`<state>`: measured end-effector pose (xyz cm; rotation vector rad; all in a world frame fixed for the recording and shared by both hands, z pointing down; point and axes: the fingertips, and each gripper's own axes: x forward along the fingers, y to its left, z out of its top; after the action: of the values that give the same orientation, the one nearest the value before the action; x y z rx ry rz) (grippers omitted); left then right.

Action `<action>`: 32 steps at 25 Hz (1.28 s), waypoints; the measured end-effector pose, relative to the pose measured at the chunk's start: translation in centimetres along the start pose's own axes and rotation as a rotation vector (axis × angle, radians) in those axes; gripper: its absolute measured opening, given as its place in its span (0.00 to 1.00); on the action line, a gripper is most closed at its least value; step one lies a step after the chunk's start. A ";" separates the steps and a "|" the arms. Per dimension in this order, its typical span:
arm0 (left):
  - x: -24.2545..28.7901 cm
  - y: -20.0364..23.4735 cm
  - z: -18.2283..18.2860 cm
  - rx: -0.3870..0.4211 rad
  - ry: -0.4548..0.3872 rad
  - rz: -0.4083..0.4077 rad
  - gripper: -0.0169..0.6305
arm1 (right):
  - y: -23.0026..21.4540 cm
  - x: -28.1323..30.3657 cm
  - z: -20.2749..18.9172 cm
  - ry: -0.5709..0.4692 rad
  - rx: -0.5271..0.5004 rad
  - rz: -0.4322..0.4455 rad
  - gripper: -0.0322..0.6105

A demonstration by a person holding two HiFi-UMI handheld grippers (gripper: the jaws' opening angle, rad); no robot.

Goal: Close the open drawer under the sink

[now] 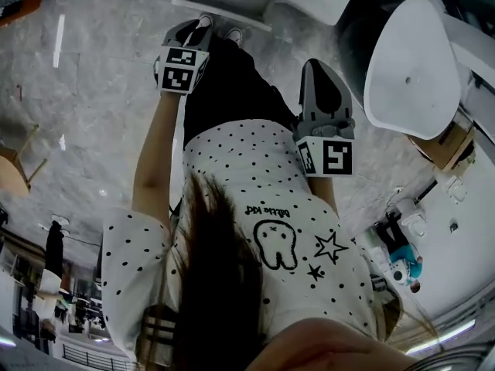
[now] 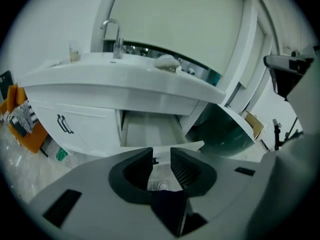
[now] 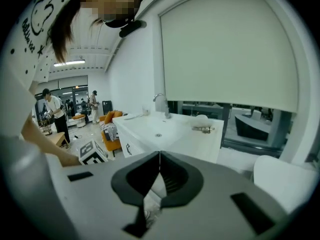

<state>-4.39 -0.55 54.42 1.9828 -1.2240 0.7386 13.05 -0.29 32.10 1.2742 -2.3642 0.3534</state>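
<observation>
Straight ahead of the left gripper [image 2: 161, 156], just beyond its parted, empty fingers, the white pulled-out drawer [image 2: 150, 130] gapes under the white sink counter [image 2: 125, 79]. Its front runs crosswise to them, so a push away should shut it. The left looks nearer. The right gripper [image 3: 159, 156], fingers together on nothing, sees only the countertop. No brand shows, and the print on the person's dotted white shirt [image 1: 232, 168] cannot be read surely.

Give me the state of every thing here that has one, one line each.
Drawer: open, pulled out.
Cabinet door: shut.
Blind: lowered nearly all the way.
Left gripper: jaws apart, nothing between them.
Right gripper: jaws together, empty.
</observation>
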 end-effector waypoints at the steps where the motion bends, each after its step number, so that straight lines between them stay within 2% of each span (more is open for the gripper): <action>1: 1.1 0.2 -1.1 -0.002 0.017 -0.002 0.20 | 0.3 0.1 -0.5 0.014 0.002 0.003 0.07; 5: 6.2 0.9 -4.5 0.002 0.083 -0.021 0.21 | 1.1 1.2 -2.5 0.071 0.029 0.001 0.07; 12: 12.8 2.2 -8.9 -0.059 0.136 -0.010 0.27 | 2.8 3.5 -4.4 0.118 0.094 -0.039 0.07; 22: 17.5 2.3 -9.5 -0.006 0.154 0.016 0.27 | 3.6 4.1 -6.0 0.188 0.173 -0.122 0.07; 32: 18.7 1.8 -9.3 -0.027 0.162 0.025 0.24 | 2.9 4.5 -6.7 0.206 0.207 -0.180 0.07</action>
<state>0.34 -3.58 74.67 1.8503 -1.1582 0.8728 10.10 0.83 40.07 1.4551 -2.0655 0.6519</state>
